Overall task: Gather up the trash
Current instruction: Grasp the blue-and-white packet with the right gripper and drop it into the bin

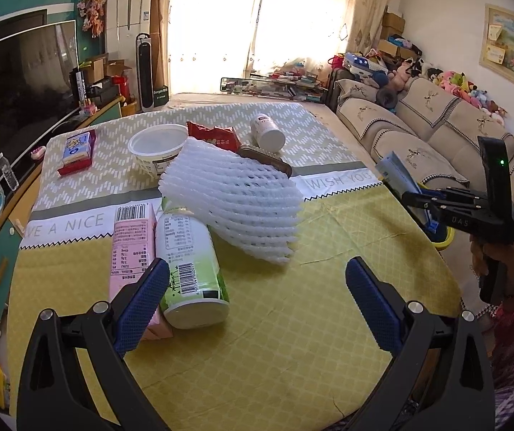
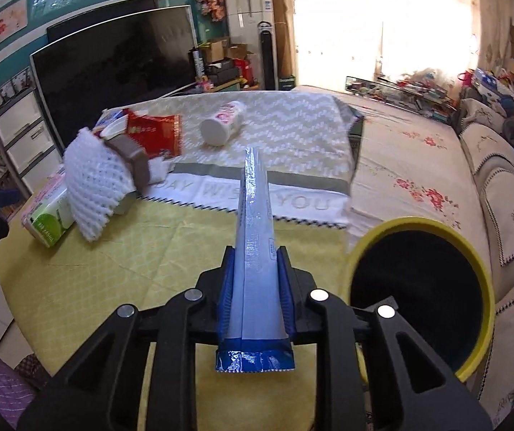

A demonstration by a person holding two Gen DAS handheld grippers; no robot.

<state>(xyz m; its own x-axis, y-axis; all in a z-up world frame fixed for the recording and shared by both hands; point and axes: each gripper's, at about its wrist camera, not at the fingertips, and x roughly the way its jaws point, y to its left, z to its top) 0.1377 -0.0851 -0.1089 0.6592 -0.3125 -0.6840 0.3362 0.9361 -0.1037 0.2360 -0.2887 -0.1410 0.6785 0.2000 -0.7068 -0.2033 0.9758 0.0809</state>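
My right gripper (image 2: 255, 255) is shut on a blue and silver wrapper (image 2: 253, 237), held above the table edge just left of the yellow-rimmed bin (image 2: 479, 262); it also shows in the left wrist view (image 1: 413, 188) with the wrapper (image 1: 397, 174). My left gripper (image 1: 257, 280) is open and empty above the yellow cloth, its left finger (image 1: 142, 301) beside a green-and-white can (image 1: 190, 262) and a pink carton (image 1: 131, 248). A white foam net (image 1: 235, 197) lies behind them over a brown tray (image 1: 267, 160).
Farther back on the table lie a white bowl (image 1: 158, 151), a red snack bag (image 1: 213, 134), a white bottle (image 1: 267, 133) and a blue-and-red box (image 1: 77, 152). A sofa (image 1: 418, 129) stands to the right, a television (image 1: 16, 82) to the left.
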